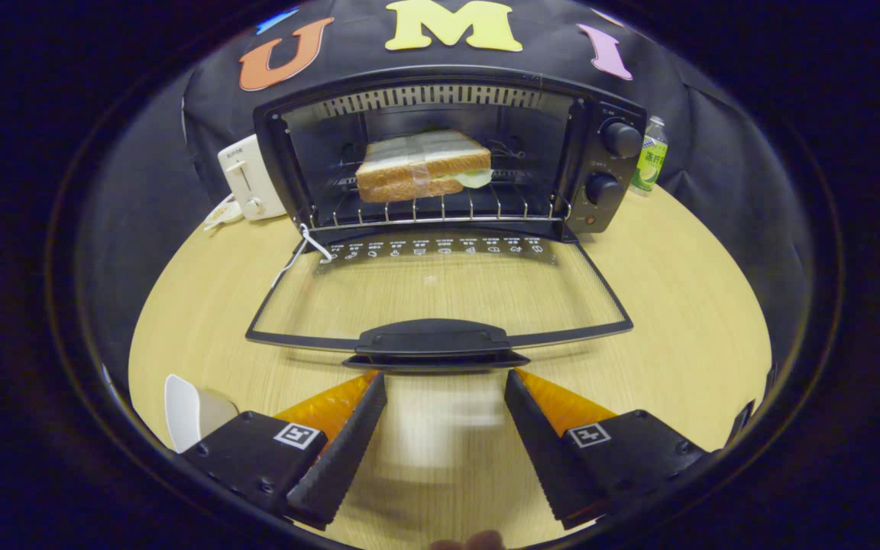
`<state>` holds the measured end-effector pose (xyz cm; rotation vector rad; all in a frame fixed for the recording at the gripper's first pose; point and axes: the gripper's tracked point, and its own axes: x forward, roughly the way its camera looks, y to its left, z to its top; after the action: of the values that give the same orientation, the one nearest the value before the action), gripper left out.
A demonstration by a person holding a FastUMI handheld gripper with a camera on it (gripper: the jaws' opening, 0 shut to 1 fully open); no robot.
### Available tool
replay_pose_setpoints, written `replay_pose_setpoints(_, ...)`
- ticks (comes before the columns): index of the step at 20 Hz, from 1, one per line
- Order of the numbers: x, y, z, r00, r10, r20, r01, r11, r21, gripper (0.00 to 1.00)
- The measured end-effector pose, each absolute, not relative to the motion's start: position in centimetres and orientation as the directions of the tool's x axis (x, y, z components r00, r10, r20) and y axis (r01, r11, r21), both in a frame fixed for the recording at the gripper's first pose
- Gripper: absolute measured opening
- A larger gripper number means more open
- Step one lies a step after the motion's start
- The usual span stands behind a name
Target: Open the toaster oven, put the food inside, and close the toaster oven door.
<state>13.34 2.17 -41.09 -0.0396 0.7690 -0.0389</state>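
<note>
A round desk [677, 321] of pale wood grain carries everything here. At its far side stands the black toaster oven [608, 176] — its glass door [440, 294] folded down flat toward the near side, just over the wood. Left of the oven sits a white toaster [245, 179], its cord trailing on the desk. Far right, behind the oven, stands a small green-labelled bottle [651, 156]. Near left lies a white plate [180, 409], partly hidden.

Gripper [445, 378] with two wedge-shaped fingers, ridged toothed inner faces, black screw-studded mounts, square fiducial markers on top, fingers set apart
</note>
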Motion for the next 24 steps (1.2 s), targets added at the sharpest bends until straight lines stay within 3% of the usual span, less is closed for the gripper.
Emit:
replay_pose_setpoints(5, 12.8, 2.6, -36.5, 0.765, -0.052, -0.643, 0.026, 0.998, -0.05, 1.0)
replay_pose_setpoints(15, 18.5, 3.8, -27.4, 0.879, -0.037, -0.475, -0.007, 0.996, -0.091, 1.0)
replay_pose_setpoints(24, 16.2, 4.5, -11.6, 0.966, 0.022, -0.259, -0.043, 0.996, -0.074, 1.0)
